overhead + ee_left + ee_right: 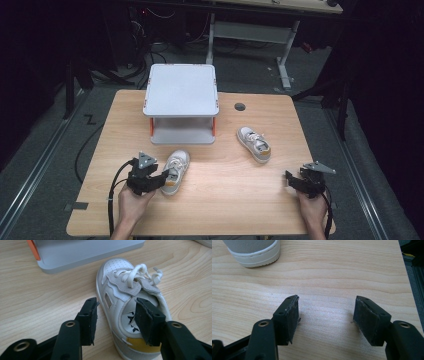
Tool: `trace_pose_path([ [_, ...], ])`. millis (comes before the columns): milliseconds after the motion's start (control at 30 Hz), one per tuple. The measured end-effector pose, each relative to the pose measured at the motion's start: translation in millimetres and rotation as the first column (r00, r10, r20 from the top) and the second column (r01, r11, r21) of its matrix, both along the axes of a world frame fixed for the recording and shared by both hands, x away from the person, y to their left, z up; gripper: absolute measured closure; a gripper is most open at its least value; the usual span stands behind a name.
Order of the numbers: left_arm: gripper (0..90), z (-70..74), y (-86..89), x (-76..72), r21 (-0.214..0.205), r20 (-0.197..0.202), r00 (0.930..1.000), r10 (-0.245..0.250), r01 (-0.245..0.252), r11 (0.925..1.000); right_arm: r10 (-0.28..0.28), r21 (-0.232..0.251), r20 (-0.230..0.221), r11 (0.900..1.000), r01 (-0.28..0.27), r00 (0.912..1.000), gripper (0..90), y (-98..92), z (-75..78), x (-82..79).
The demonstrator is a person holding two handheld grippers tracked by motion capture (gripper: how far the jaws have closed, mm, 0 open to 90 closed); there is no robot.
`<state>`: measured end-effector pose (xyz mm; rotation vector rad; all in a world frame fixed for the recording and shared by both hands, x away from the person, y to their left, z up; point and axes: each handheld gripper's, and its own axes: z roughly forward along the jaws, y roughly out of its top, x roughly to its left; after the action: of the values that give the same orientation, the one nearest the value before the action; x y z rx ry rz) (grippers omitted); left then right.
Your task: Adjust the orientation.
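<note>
Two small white and grey sneakers lie on the wooden table [225,200]. The left shoe [176,167] [120,290] has a yellow heel patch, and its toe points toward the grey stand. My left gripper [165,178] [116,300] is at its heel end. One jaw stands outside the shoe's side wall and the other over the shoe's opening, with a gap still showing at the outer pad. The right shoe [254,143] [254,251] lies apart at centre right. Near the table's right front, my right gripper [290,180] [327,298] is open over bare wood.
A grey two-level stand [182,90] [87,250] with orange posts sits at the back centre of the table. A round cable hole [240,106] lies to its right. A metal desk frame stands on the floor beyond the table.
</note>
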<state>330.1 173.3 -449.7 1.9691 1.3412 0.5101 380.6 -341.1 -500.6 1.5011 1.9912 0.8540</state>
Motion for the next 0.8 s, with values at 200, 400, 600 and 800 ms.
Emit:
trace_pose_path([
  [200,58.7,-6.9,-3.3,8.8,-0.015,-0.03,0.9995,-0.012,0.012,0.9998,0.0,0.001,0.0,1.0,0.0,1.0,37.0,0.0,0.0,0.0],
  [400,63.1,-11.1,-4.2,15.0,-0.017,-0.052,0.9982,-0.031,0.03,0.9994,0.0,0.001,0.0,1.0,0.0,1.0,36.9,0.0,0.0,0.0],
  [600,70.7,-9.8,-1.2,13.6,-0.016,-0.048,0.9987,-0.017,0.016,0.9997,0.0,0.0,0.0,1.0,0.0,1.0,36.9,0.0,0.0,0.0],
  [800,80.4,-6.3,-3.1,11.6,0.028,-0.024,0.9996,0.018,-0.017,0.9995,0.0,0.001,0.0,1.0,0.0,1.0,36.9,0.0,0.0,0.0],
])
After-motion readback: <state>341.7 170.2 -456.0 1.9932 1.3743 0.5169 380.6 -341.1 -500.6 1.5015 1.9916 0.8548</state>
